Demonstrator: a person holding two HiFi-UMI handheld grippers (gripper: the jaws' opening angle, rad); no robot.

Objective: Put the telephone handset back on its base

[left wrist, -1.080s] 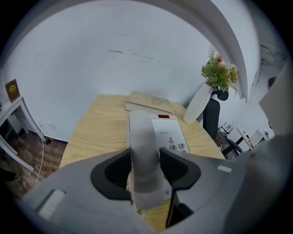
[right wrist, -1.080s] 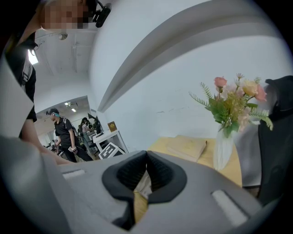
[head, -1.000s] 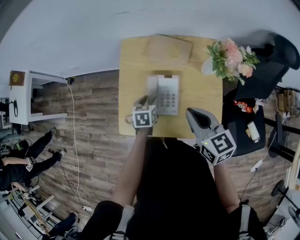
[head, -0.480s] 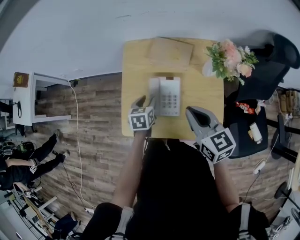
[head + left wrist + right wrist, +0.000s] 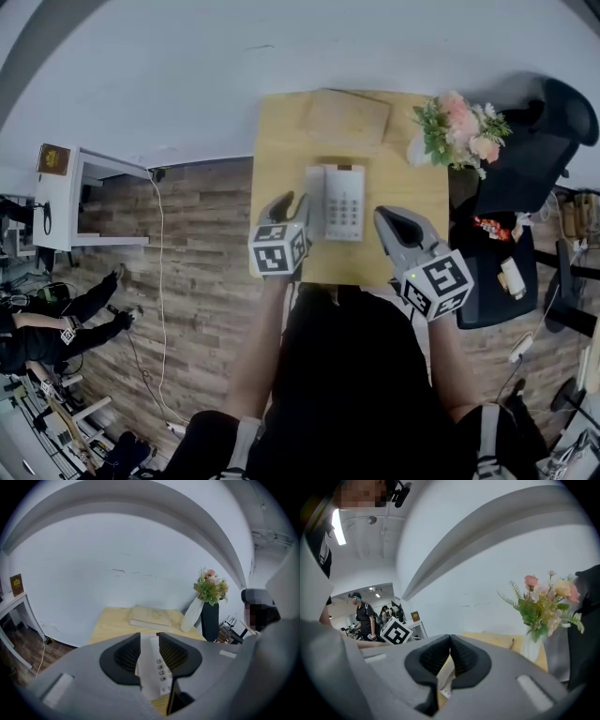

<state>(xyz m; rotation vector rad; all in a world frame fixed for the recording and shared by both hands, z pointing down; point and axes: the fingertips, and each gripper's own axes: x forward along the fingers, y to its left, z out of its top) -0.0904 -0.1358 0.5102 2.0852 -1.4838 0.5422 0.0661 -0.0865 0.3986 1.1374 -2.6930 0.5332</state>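
A white telephone base [image 5: 345, 202] with a keypad sits mid-table on the wooden table [image 5: 281, 159]. The white handset [image 5: 314, 200] lies along the base's left side, in its cradle. My left gripper [image 5: 285, 203] hovers just left of and nearer than the handset, apart from it. Its jaws are closing with a narrow gap and nothing between the pads. Through that gap the left gripper view shows the handset [image 5: 146, 673] and keypad [image 5: 162, 670] beyond my left gripper [image 5: 149, 644]. My right gripper [image 5: 397, 223] hangs shut and empty by the table's near right edge, pads [image 5: 457, 656] meeting.
A tan book [image 5: 345, 114] lies at the table's far edge. A white vase of pink flowers [image 5: 459, 127] stands at the far right corner, beside a black chair [image 5: 534, 141]. A white shelf [image 5: 75, 192] stands on the wood floor to the left.
My left gripper's jaws have narrowed and it has drawn back slightly from the telephone. The handset stays on the base. The right gripper has held its place.
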